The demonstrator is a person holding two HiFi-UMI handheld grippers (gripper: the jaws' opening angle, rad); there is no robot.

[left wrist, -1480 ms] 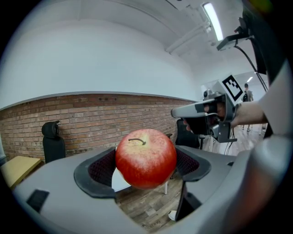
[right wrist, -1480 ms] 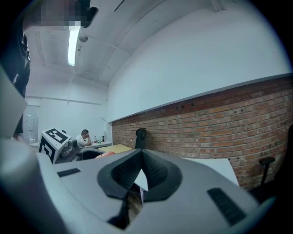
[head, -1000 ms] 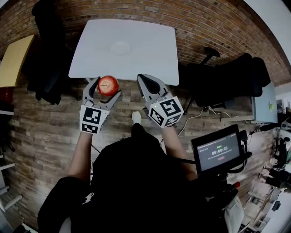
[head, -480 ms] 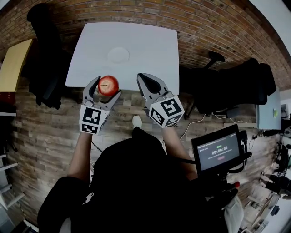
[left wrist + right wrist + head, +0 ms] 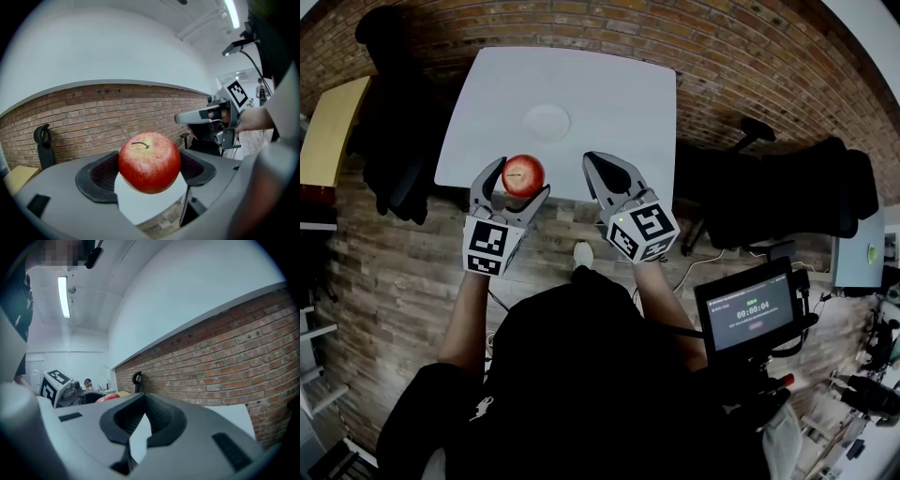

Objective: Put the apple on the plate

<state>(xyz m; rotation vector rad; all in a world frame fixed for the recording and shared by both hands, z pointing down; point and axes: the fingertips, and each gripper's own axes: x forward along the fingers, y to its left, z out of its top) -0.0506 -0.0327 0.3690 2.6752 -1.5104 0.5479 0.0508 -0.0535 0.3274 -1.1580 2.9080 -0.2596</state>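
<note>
From the head view, one white table (image 5: 609,94) stands against a brick floor, and one white plate (image 5: 547,122) lies on it, toward its middle. Two grippers reach to the table's near edge, each bearing one marker cube. The left gripper (image 5: 521,178) clasps the single red apple (image 5: 523,175), which hangs over the near edge of the table, nearer than the plate and apart from it. The right gripper (image 5: 592,164), to the apple's right, carries nothing. One small screen (image 5: 752,312) sits near right. In the left gripper view, the apple (image 5: 149,161) sits stem up between the two dark pads (image 5: 101,174), both pressed against its sides, with the white table below it and a brick wall (image 5: 93,117) beyond; the right gripper shows at far right. In the right gripper view, the two jaws meet at their tips with nothing between them, a strip of table shows through the gap, and a sliver of the apple (image 5: 108,398) appears at left.
</note>
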